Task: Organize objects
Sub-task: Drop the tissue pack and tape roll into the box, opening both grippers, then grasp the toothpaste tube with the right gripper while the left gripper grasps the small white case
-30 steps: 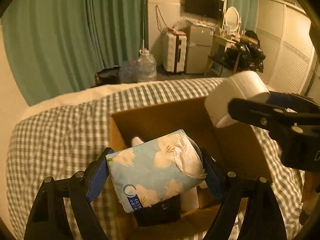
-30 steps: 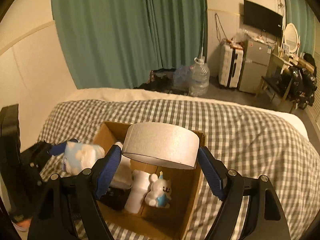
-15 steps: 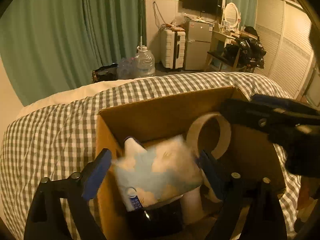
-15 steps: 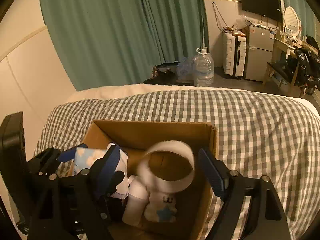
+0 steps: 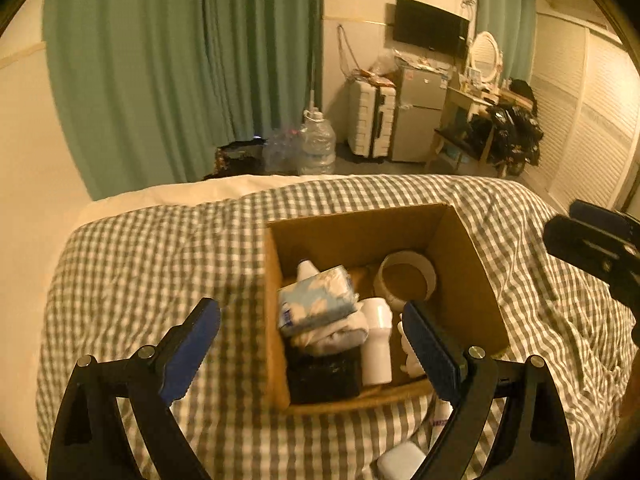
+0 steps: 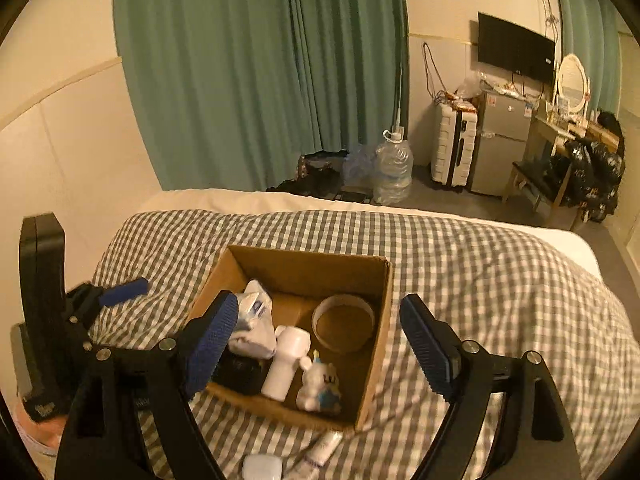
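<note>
An open cardboard box (image 5: pixel 464 280) sits on the checked bedspread; it also shows in the right wrist view (image 6: pixel 380 320). Inside lie a blue flowered tissue pack (image 5: pixel 316 300), a roll of tape (image 5: pixel 406 280) (image 6: pixel 343 322), a white bottle (image 5: pixel 378 344) (image 6: pixel 286 362), a small white plush toy (image 6: pixel 320 386) and a black item (image 5: pixel 324 374). My left gripper (image 5: pixel 312 344) is open and empty, raised over the box's near left side. My right gripper (image 6: pixel 316 340) is open and empty above the box.
A white tube (image 6: pixel 324 446) and a small white case (image 6: pixel 262 468) lie on the bedspread (image 6: pixel 500 280) in front of the box. Beyond the bed are green curtains, a water jug (image 6: pixel 394 168), a suitcase and a small fridge.
Both grippers opened and let go: the tissue pack and the tape roll dropped into the box. Both grippers then pulled up and back.
</note>
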`<state>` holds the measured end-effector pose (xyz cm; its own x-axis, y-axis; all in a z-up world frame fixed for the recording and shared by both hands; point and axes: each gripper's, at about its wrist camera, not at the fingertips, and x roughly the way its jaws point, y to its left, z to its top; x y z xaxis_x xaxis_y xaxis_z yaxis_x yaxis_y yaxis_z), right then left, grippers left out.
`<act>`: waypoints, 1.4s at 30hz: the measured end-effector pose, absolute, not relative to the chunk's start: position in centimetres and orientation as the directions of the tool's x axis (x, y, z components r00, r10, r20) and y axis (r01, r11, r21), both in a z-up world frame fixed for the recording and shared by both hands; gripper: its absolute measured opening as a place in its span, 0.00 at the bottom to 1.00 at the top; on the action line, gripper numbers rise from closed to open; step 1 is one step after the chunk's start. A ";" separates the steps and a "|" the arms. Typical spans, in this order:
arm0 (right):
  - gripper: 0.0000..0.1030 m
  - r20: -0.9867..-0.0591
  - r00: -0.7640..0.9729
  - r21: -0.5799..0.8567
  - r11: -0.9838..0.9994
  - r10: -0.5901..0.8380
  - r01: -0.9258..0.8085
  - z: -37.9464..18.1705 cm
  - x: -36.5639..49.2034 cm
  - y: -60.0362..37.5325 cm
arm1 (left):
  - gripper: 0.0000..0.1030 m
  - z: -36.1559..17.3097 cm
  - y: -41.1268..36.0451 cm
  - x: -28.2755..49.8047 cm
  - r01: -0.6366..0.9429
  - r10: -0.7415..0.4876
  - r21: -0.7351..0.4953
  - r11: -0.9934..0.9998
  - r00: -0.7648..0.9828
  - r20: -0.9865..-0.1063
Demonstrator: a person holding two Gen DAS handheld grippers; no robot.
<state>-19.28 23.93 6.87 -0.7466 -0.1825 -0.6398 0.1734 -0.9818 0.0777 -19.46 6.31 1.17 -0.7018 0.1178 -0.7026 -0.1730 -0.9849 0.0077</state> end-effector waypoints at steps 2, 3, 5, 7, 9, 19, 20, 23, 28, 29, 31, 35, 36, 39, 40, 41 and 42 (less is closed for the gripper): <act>0.81 -0.627 -0.761 0.059 -0.984 -0.167 0.168 7.5 -17.9 23.7 | 0.92 1.6 5.7 -18.0 -0.129 0.074 0.026 -0.991 -0.710 -0.700; 0.81 -0.626 -0.762 0.053 -0.984 -0.164 0.169 7.6 -17.2 23.7 | 0.92 1.8 5.9 -17.7 -0.118 0.060 0.034 -0.992 -0.711 -0.700; 0.81 -0.632 -0.758 0.043 -0.984 -0.159 0.170 7.5 -15.7 23.6 | 0.92 1.6 5.2 -16.3 -0.089 0.029 0.051 -0.995 -0.718 -0.695; 0.81 -0.643 -0.753 0.023 -0.986 -0.143 0.168 7.1 -14.4 23.7 | 0.92 1.1 4.6 -15.4 -0.080 0.018 0.057 -0.995 -0.721 -0.693; 0.81 -0.654 -0.745 0.008 -0.986 -0.132 0.168 6.2 -13.2 23.7 | 0.92 0.3 4.0 -14.5 -0.055 0.003 0.054 -0.997 -0.726 -0.688; 0.81 -0.814 -0.567 0.031 -0.984 -0.128 0.177 -4.3 -12.6 22.7 | 0.92 -7.1 3.4 -12.2 -0.015 0.003 0.010 -1.000 -0.673 -0.740; 0.81 -0.824 -0.554 0.025 -0.985 -0.117 0.172 -5.5 -12.7 22.5 | 0.92 -7.9 3.5 -12.3 -0.015 0.001 0.011 -1.000 -0.661 -0.750; 0.80 -0.854 -0.512 0.012 -0.987 -0.095 0.163 -8.5 -13.5 22.0 | 0.92 -10.0 3.9 -12.3 -0.025 -0.010 0.034 -0.999 -0.644 -0.765; 0.54 -0.911 -0.398 0.041 -0.985 -0.107 0.169 -13.1 -15.2 21.3 | 0.92 -12.0 3.4 -12.9 -0.015 -0.009 0.022 -1.000 -0.604 -0.797; 0.54 -0.921 -0.377 0.042 -0.985 -0.103 0.165 -13.8 -15.5 21.1 | 0.92 -12.1 3.3 -12.9 -0.010 -0.003 0.012 -1.000 -0.602 -0.799; 0.53 -0.927 -0.364 0.038 -0.986 -0.097 0.165 -14.5 -16.0 20.7 | 0.92 -12.2 2.9 -12.7 -0.001 0.007 -0.009 -1.000 -0.600 -0.800; 0.33 -0.934 -0.352 0.006 -0.988 -0.061 0.156 -15.2 -16.0 20.5 | 0.92 -12.4 3.2 -11.9 -0.009 0.022 -0.021 -1.000 -0.592 -0.806; 0.31 -0.932 -0.357 0.001 -0.987 -0.060 0.162 -15.0 -15.7 20.4 | 0.92 -12.4 3.5 -11.7 -0.012 0.021 -0.017 -1.000 -0.589 -0.808; 0.23 -0.921 -0.385 -0.017 -0.984 -0.053 0.178 -14.2 -14.7 20.2 | 0.92 -12.3 4.2 -11.2 -0.031 0.030 -0.014 -0.999 -0.584 -0.811; 0.20 -0.917 -0.395 -0.017 -0.984 -0.056 0.178 -13.8 -14.3 20.3 | 0.92 -12.2 4.5 -11.0 -0.035 0.034 -0.017 -0.999 -0.581 -0.814; 0.19 -0.914 -0.401 -0.019 -0.984 -0.054 0.175 -13.3 -14.0 20.5 | 0.92 -12.2 4.7 -11.0 -0.032 0.033 -0.018 -0.999 -0.577 -0.816; 0.18 -0.910 -0.411 -0.029 -0.985 -0.043 0.168 -12.6 -13.5 20.7 | 0.92 -12.2 5.0 -11.0 -0.028 0.031 -0.018 -0.999 -0.573 -0.819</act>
<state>-13.54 20.75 -12.62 -0.4114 -0.0434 -0.9104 0.1681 -0.9853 -0.0290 -11.01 4.97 -12.15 -0.5725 0.0306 -0.8193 -0.0279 -0.9995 -0.0178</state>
